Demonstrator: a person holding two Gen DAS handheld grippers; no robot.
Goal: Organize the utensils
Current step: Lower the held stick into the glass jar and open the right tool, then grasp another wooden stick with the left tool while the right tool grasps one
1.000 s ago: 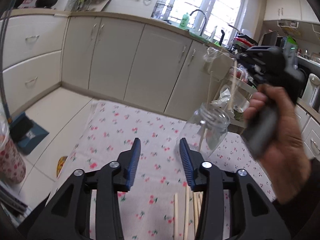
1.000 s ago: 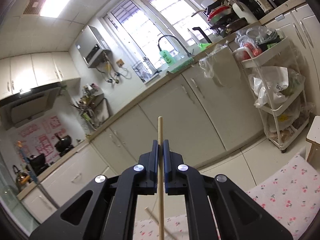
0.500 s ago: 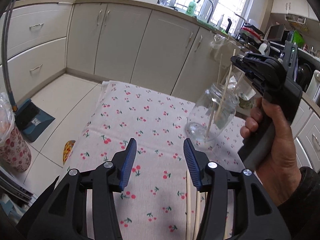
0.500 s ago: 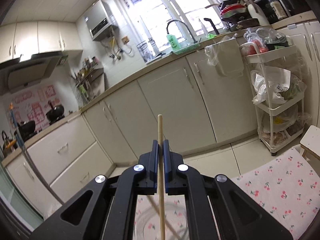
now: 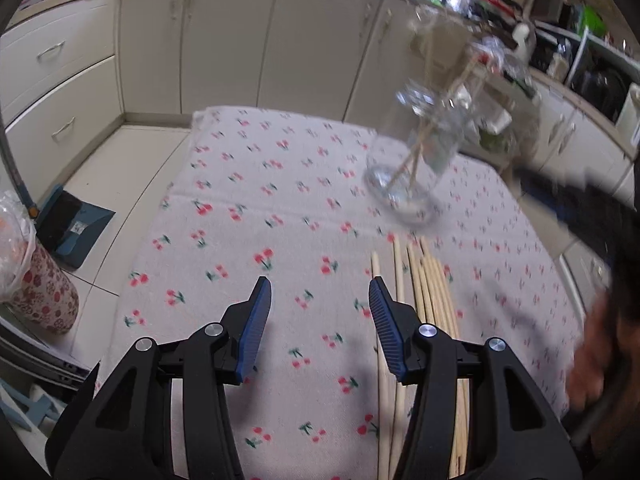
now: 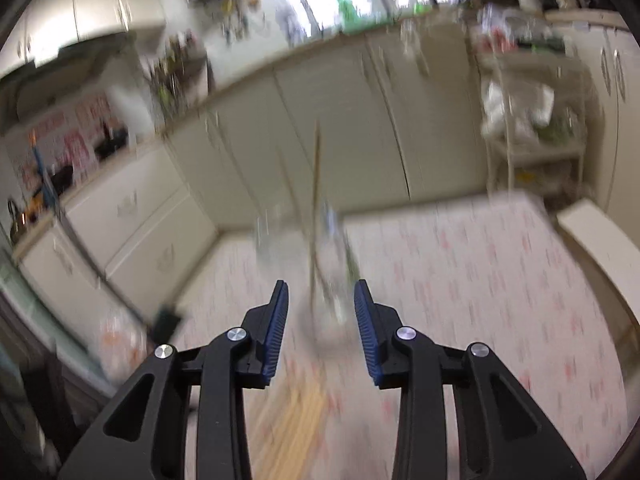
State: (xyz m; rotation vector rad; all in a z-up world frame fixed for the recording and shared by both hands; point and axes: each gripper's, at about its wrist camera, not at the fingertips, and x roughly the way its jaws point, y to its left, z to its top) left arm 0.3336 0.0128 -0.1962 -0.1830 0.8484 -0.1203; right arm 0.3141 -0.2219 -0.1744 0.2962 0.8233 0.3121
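Note:
A clear glass jar [image 5: 416,156] stands on the cherry-print cloth [image 5: 280,216] with a few wooden chopsticks leaning in it. Several more chopsticks [image 5: 424,300] lie flat on the cloth by my left gripper's right finger. My left gripper [image 5: 318,332] is open and empty above the cloth, short of the jar. My right gripper [image 6: 320,328] is open and empty, with the jar [image 6: 316,256] and its sticks blurred just beyond its fingertips and loose chopsticks [image 6: 296,412] under it. It shows as a dark blur in the left wrist view [image 5: 576,208].
Cream kitchen cabinets [image 5: 224,40] run behind the table. A floral bin [image 5: 40,292] and a blue dustpan [image 5: 72,220] sit on the floor at left. A white wire rack [image 6: 532,120] with bags stands at right. The cloth's left edge drops to the tiled floor.
My right gripper has opened and let go of the chopstick, which now stands in the jar, and it has dropped back low. My left gripper has pulled back and tilted down.

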